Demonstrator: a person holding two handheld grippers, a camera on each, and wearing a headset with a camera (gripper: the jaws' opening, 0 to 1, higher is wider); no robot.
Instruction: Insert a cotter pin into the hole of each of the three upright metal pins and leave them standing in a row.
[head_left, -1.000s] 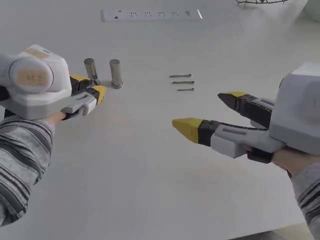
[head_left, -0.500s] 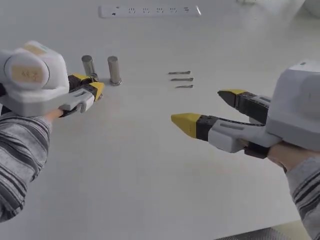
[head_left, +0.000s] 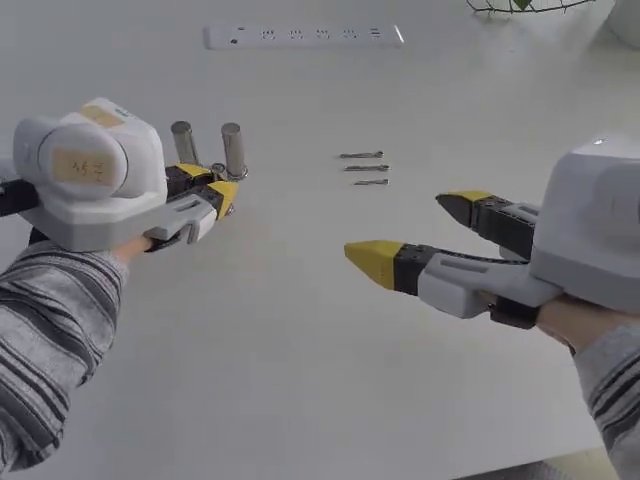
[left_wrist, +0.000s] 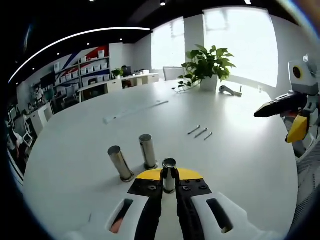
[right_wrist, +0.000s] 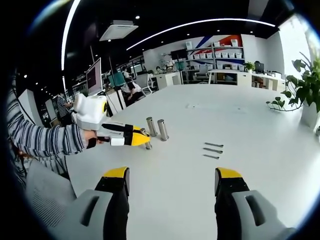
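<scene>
1. Three cotter pins (head_left: 366, 168) lie parallel, one below the other, right of centre in the upper half of the head view, on the white table (head_left: 300, 350)
2. Two metal pins (head_left: 233, 150) stand upright side by side at upper left, just beyond the left gripper (head_left: 212, 183)
3. Clamped between the closed jaws of the left gripper is a third metal pin (left_wrist: 169, 175), close beside the other two
4. Wide apart stand the jaws of the right gripper (head_left: 396, 223) at lower right, with nothing between them
5. One tan label (head_left: 83, 165) on the left gripper carries writing too blurred to read; markings on the power strip (head_left: 305, 35) at the top edge are too small to read
</scene>
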